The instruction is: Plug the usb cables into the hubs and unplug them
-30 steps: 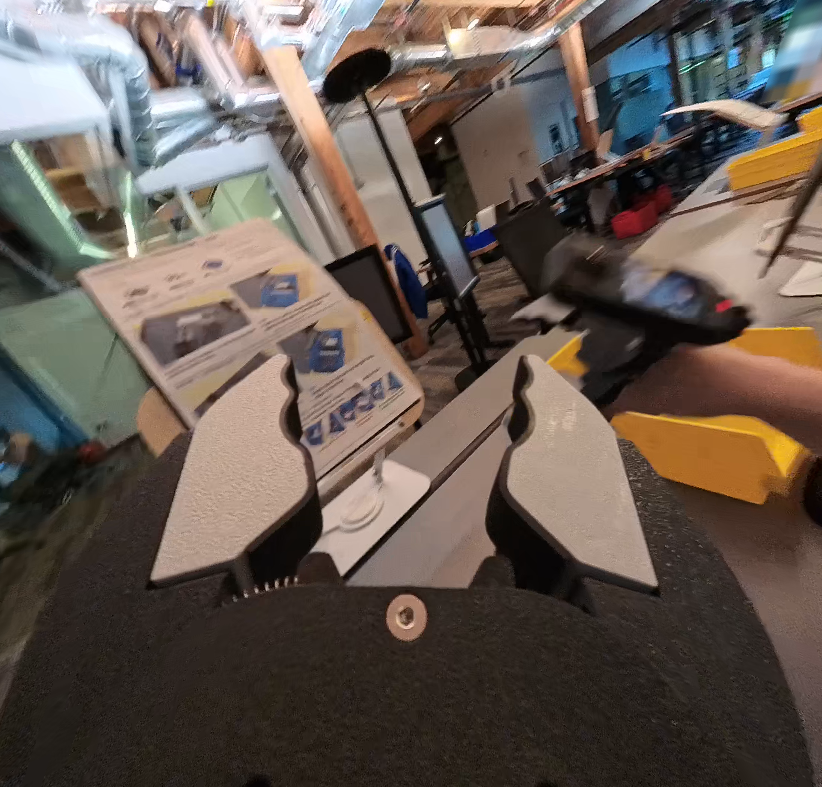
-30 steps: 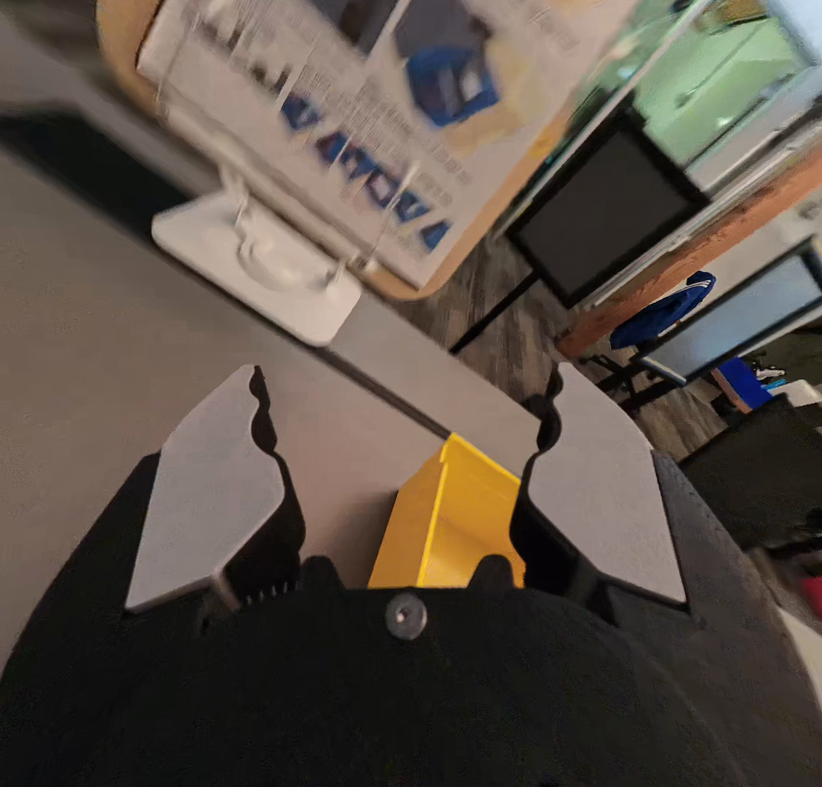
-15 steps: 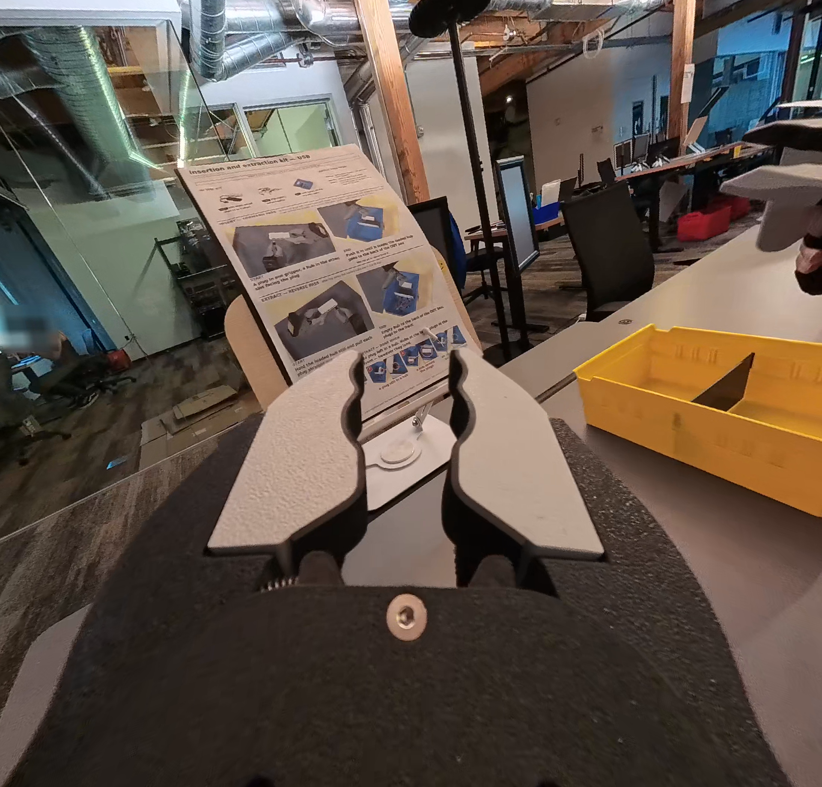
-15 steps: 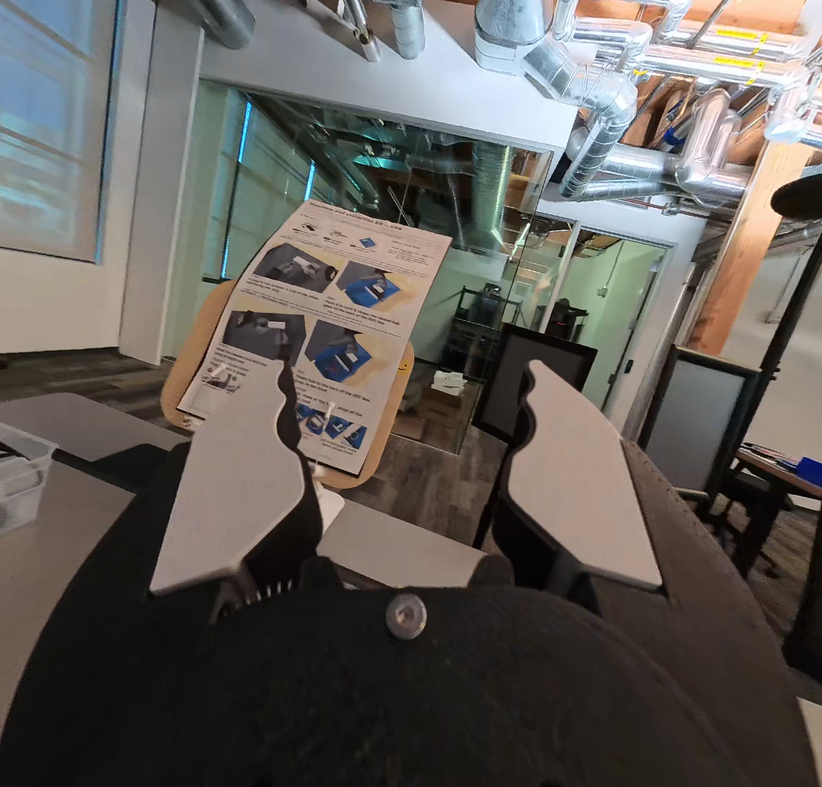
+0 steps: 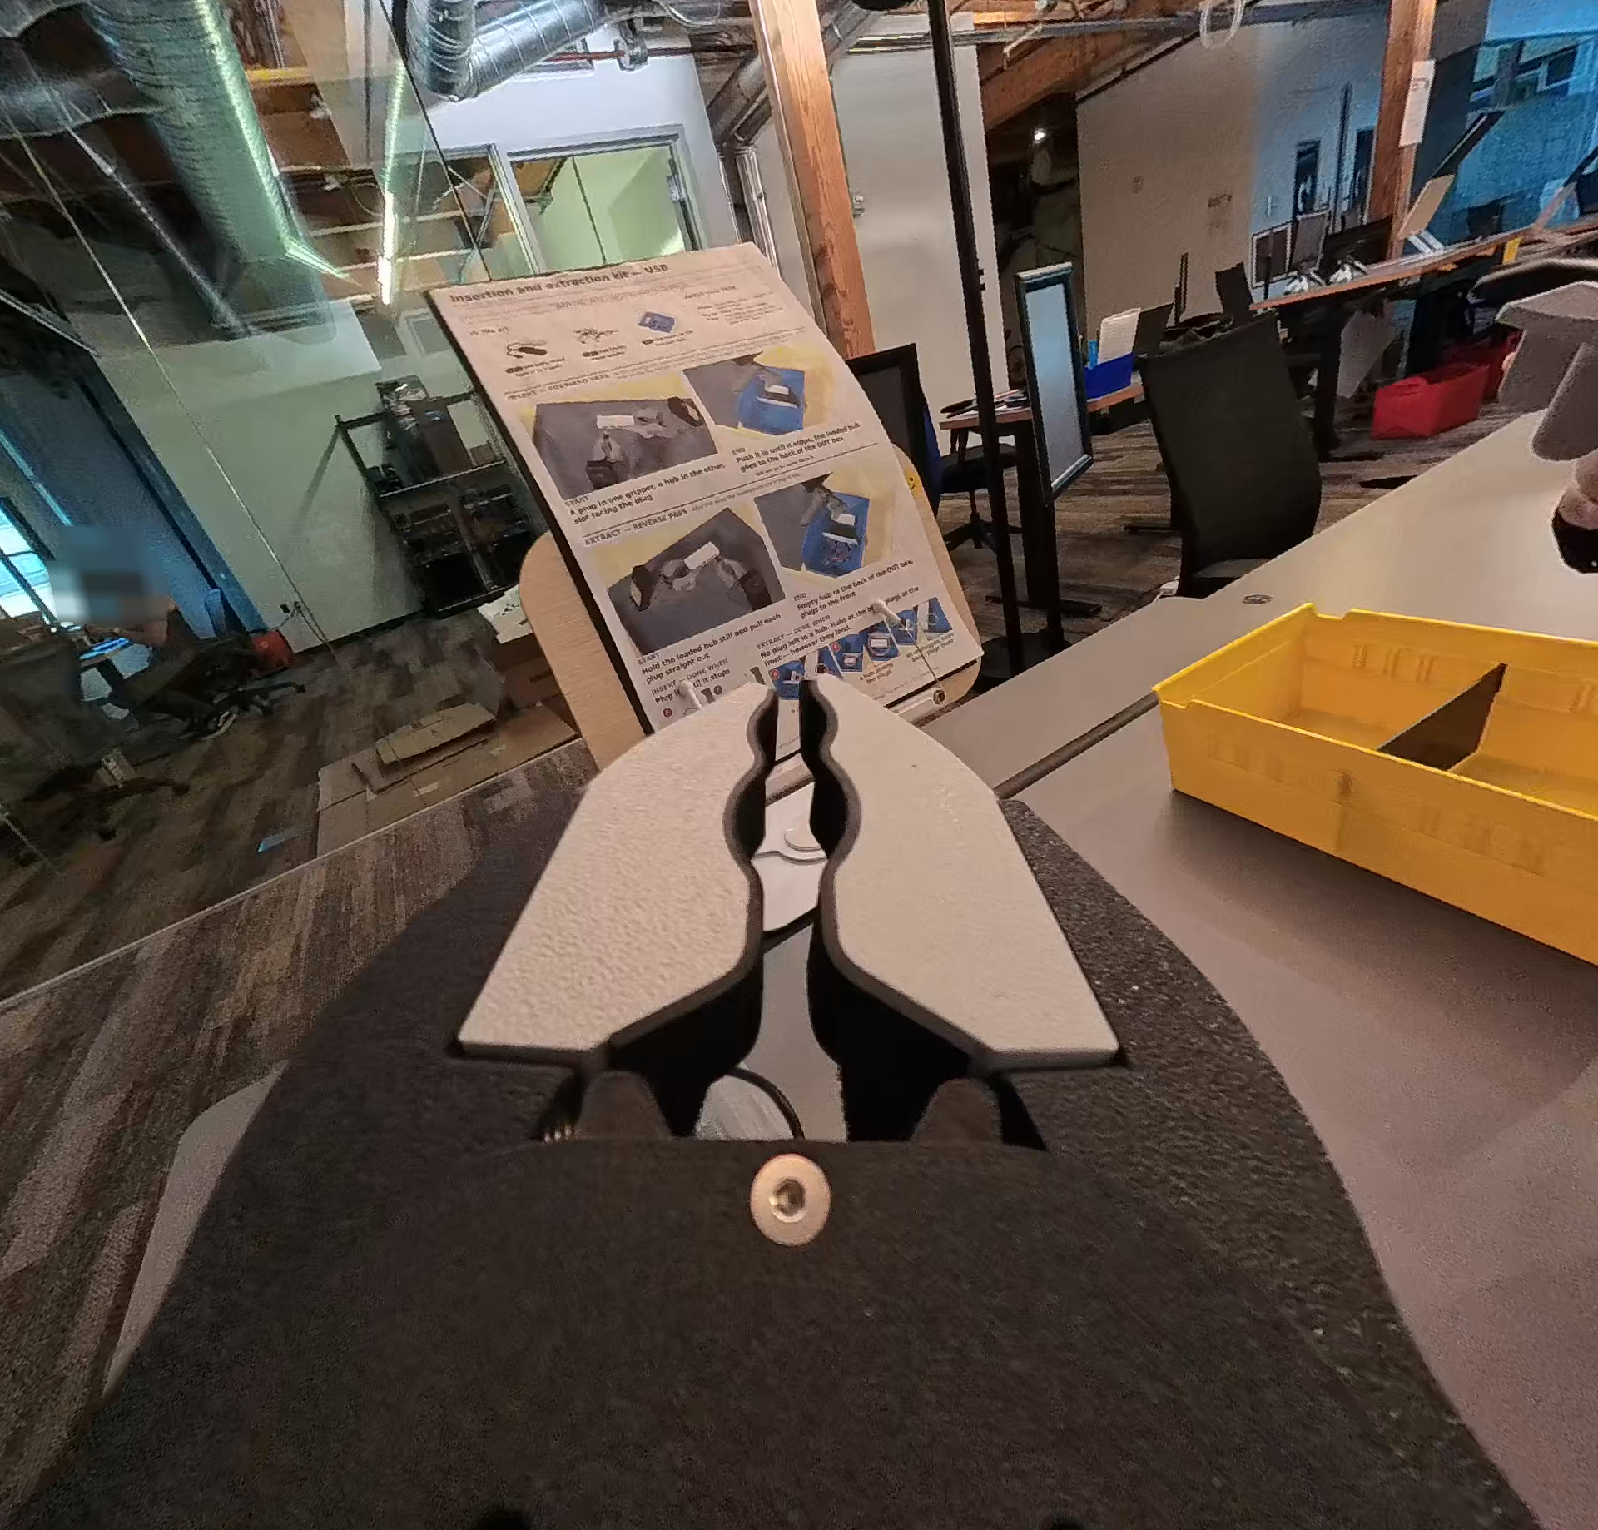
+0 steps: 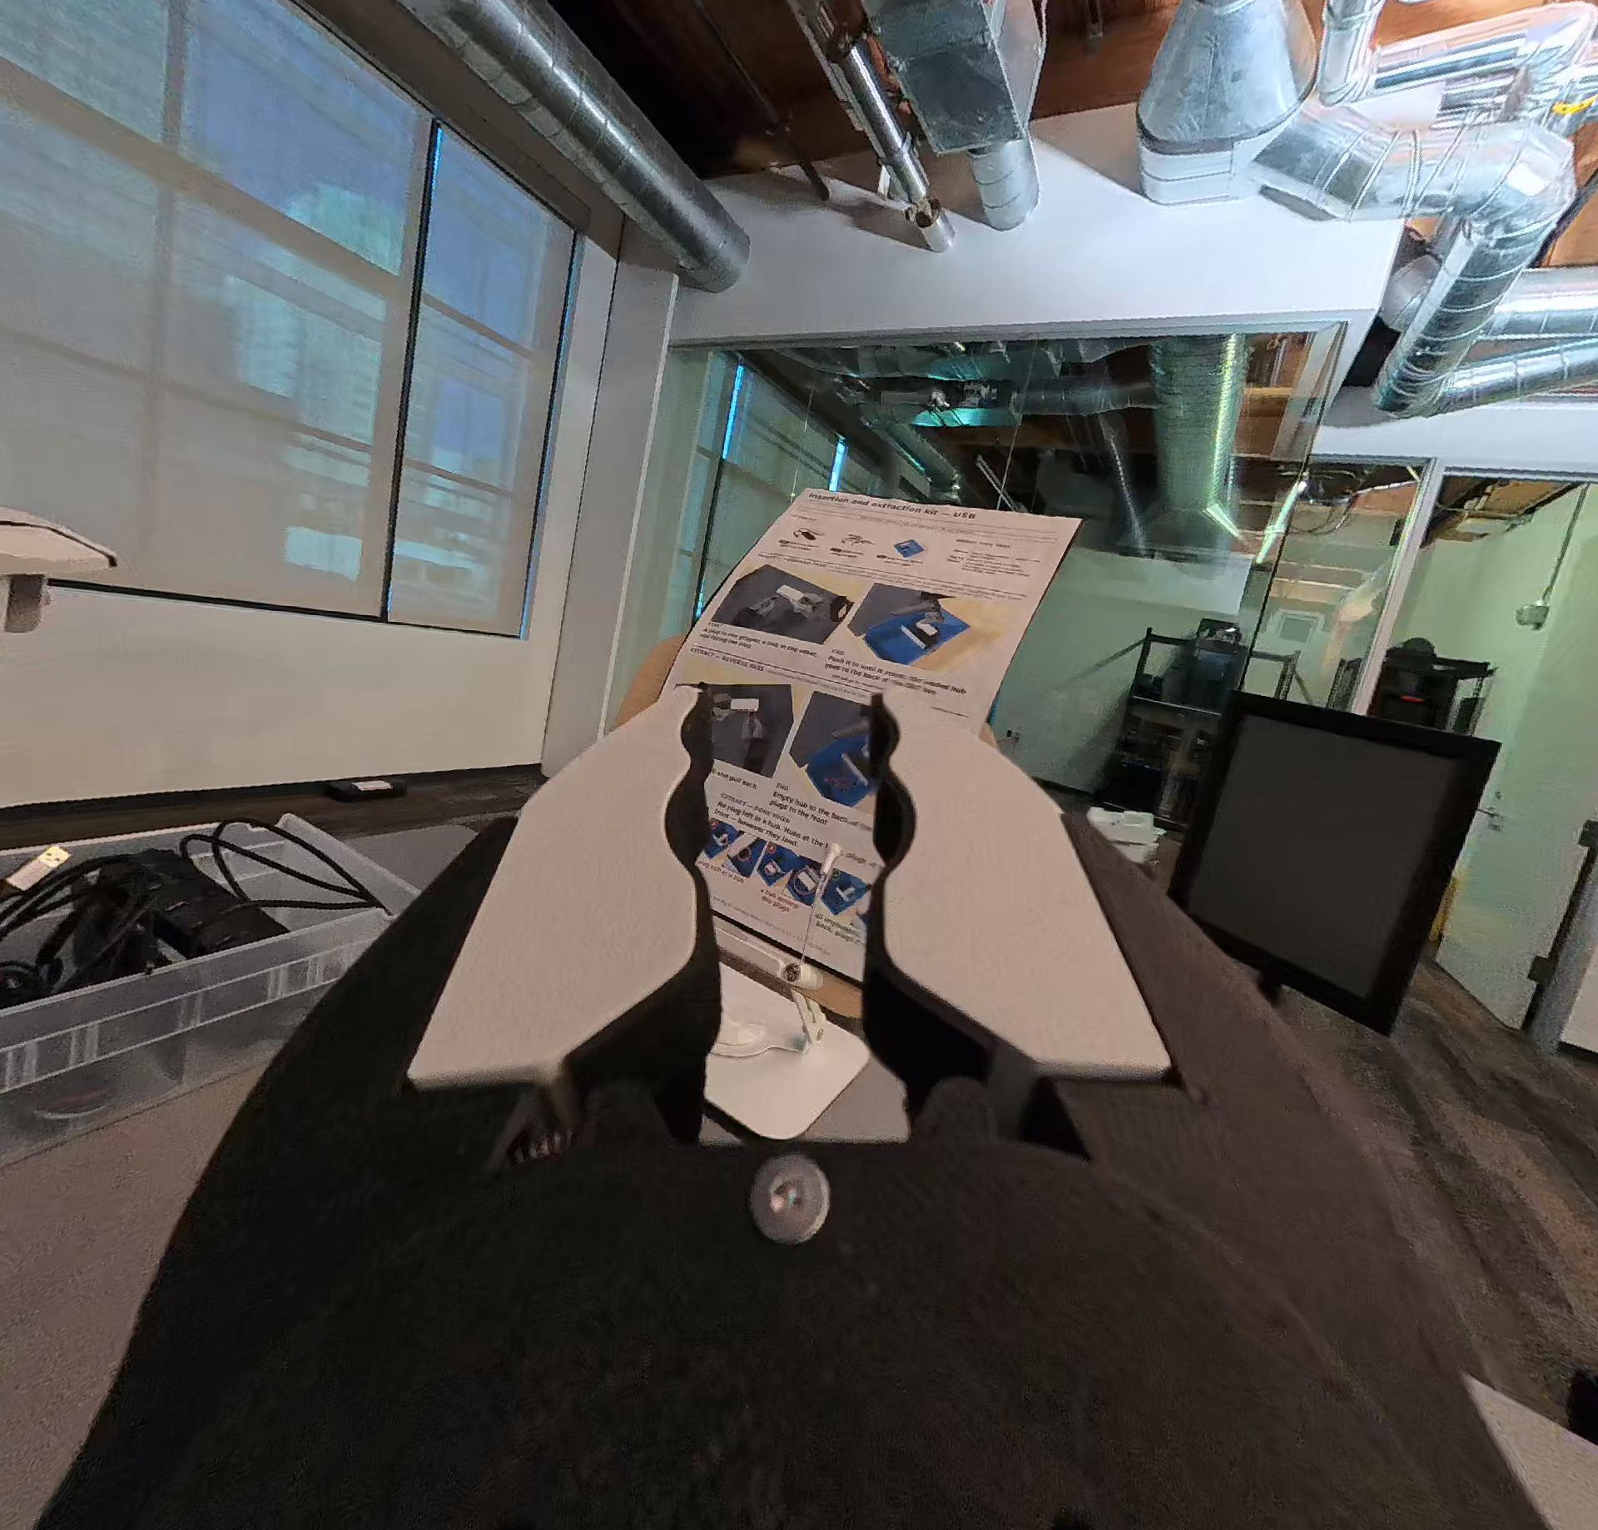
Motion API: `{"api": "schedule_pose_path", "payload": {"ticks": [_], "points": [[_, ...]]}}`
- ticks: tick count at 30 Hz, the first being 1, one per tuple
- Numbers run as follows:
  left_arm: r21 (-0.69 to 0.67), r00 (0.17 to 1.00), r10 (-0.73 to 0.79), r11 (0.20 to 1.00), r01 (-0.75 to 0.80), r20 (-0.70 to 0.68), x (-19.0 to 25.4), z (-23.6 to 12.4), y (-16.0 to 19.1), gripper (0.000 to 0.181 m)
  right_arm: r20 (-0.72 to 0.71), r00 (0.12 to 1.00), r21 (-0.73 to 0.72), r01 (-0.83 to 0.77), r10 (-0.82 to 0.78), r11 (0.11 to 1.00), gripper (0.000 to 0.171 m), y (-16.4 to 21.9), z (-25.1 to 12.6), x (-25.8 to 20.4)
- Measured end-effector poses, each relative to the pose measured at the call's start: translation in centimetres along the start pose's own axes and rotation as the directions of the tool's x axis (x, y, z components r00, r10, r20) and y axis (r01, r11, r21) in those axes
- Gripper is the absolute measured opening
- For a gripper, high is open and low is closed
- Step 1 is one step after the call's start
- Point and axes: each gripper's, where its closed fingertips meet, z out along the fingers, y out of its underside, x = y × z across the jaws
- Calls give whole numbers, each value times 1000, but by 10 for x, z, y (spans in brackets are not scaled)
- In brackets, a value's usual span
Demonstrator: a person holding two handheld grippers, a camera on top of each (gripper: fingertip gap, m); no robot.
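Both grippers are raised and empty: the left gripper (image 5: 789,697) nearly closed, the right gripper (image 6: 789,701) parted. The cables (image 6: 130,892) lie in a clear bin (image 6: 216,995) low to the right gripper's left, nearer the left gripper.

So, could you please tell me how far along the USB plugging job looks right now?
Nothing looks done. The left gripper is nearly closed on nothing and the right gripper is open and empty. The cables lie in the clear bin; the yellow bin is empty. All plugging and unplugging remains.
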Motion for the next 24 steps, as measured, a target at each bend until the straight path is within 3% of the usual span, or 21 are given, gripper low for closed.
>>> {"api": "schedule_pose_path", "payload": {"ticks": [4,6,10,16,21,24], "points": [[-13,1000,6,1000,-6,11,-1,2,3,4,57,997,26,-54,52,998,24,-3,0,-7],[-15,1000,-7,1000,7,20,-3,4,6,4,42,993,32,-113,112,993,8,-5,0,-3],[-30,999,-47,998,48,14,-7,9,13,5,-13,993,25,-120,121,992,3,-3,0,8],[-39,996,-84,996,85,25,-14,10,19,6,-37,995,0,-92,92,996,4,2,4,5],[-41,995,-93,995,95,38,-19,9,21,7,-60,993,-71,-102,98,992,19,15,10,4],[-45,994,-99,994,101,40,-21,9,23,8,-64,995,-57,-77,73,995,18,15,11,4]]}}
